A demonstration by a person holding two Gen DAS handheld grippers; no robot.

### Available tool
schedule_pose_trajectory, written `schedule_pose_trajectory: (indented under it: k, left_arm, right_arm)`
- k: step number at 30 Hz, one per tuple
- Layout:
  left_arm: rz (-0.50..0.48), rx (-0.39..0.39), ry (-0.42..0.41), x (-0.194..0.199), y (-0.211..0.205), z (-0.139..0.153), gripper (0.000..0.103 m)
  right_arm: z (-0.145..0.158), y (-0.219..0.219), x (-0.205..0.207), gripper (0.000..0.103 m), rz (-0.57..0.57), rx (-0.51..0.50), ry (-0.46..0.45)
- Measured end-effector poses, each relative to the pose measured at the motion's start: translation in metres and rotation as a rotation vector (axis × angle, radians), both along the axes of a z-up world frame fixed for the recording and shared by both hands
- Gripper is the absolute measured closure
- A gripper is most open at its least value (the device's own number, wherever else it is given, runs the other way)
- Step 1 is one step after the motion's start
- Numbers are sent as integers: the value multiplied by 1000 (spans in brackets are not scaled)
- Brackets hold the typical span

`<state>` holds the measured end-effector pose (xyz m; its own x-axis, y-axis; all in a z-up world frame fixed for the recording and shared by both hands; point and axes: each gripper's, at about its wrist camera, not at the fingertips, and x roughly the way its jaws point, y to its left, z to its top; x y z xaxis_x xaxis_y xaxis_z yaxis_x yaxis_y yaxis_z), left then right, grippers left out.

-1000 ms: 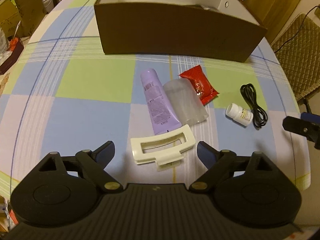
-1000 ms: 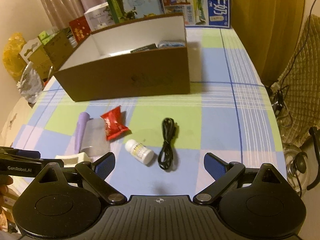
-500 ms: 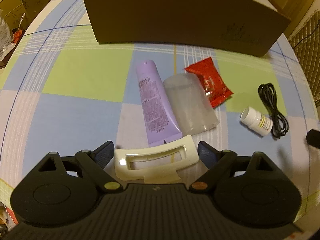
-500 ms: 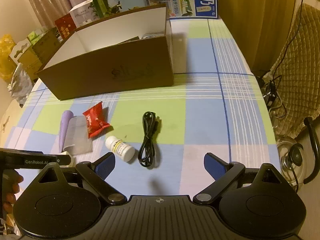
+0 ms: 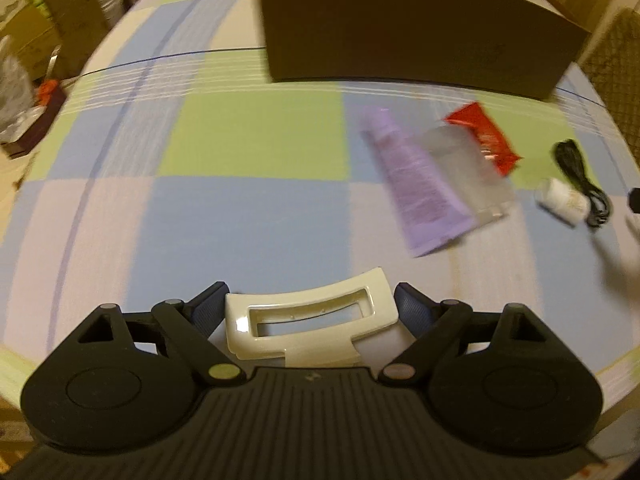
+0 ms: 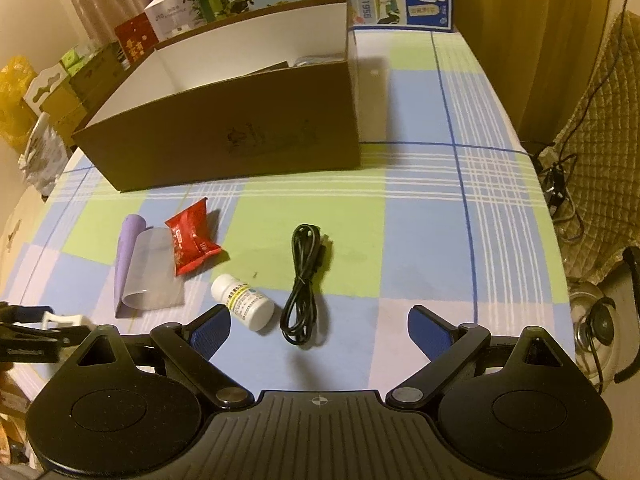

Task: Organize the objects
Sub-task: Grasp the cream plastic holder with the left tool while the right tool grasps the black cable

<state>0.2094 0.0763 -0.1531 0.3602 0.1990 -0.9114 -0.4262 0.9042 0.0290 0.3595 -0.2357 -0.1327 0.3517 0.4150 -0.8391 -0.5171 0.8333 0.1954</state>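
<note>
- Your left gripper [image 5: 310, 312] has its two blue pads closed against the ends of the cream hair claw clip [image 5: 308, 322]; the clip sits crosswise between them and the pads touch it on both sides. The left view is smeared, so you cannot tell whether the clip is off the checked tablecloth [image 5: 224, 216].
- Your right gripper [image 6: 320, 330] is spread wide with nothing between its fingers, just above the near edge of the cloth.
- Take the brown cardboard box [image 6: 240, 128] as your landmark: it stands open at the far side of the table, with a couple of flat items lying against its far right corner.
- In front of the box, toward you, lie the purple tube [image 6: 126, 256] and the clear plastic piece [image 6: 154, 268] touching it, with the red snack packet [image 6: 192, 238] resting on the plastic's edge.
- Nearer you than those, the white pill bottle [image 6: 244, 302] lies on its side, just beside the coiled black cable [image 6: 304, 280].
- The clip and left gripper are farthest from the box, at the near left.
</note>
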Motion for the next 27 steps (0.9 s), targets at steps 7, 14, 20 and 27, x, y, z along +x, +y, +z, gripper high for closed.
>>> schedule_pose_trajectory:
  k: [7, 14, 20, 27]
  left_arm:
    - [168, -44, 51, -9, 13, -2, 12]
    - [182, -30, 70, -5, 13, -6, 18]
    - [139, -2, 61, -1, 15, -7, 18]
    - [125, 58, 30, 5, 32, 6, 18]
  right_arm:
    - [-2, 12, 2, 10, 24, -6, 6]
    - [-4, 16, 4, 10, 24, -15, 8]
    - [-7, 17, 6, 10, 13, -20, 3]
    - [-14, 27, 12, 20, 33, -25, -29]
